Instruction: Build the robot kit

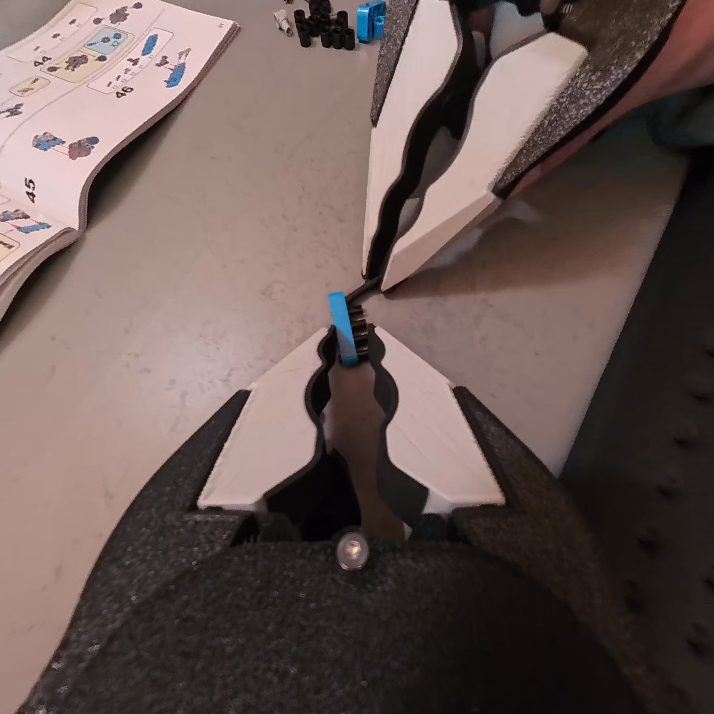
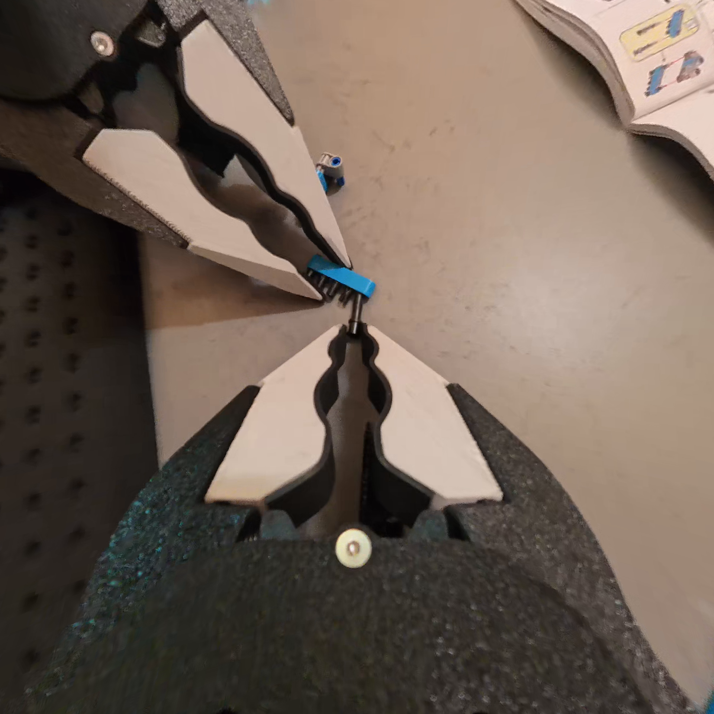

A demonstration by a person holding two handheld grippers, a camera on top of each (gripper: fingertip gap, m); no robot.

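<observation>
Your left gripper (image 1: pixel 349 340) was clamped on a blue beam (image 1: pixel 344 328) bristling with black pins (image 1: pixel 359 328) along one side, held above the grey table (image 1: pixel 193 309). Your right gripper (image 2: pixel 353 330) was pinched shut on a single black pin (image 2: pixel 354 315), whose far end touched the end of that beam; whether it had entered a hole is hard to tell, since the joint looked small and blurred.

By size, the table came first, with a dark perforated surface (image 2: pixel 58 347) along its edge. An open instruction booklet (image 1: pixel 77 116) lay on the table well apart from your grippers. At the far side you had a loose cluster of black connectors (image 1: pixel 324 29), with a blue block (image 1: pixel 369 19) and a small white piece (image 1: pixel 282 21) beside it. A small grey-and-blue piece (image 2: pixel 330 172) lay on the table just beside your left gripper's finger.

No containers showed; every part lay loose.
</observation>
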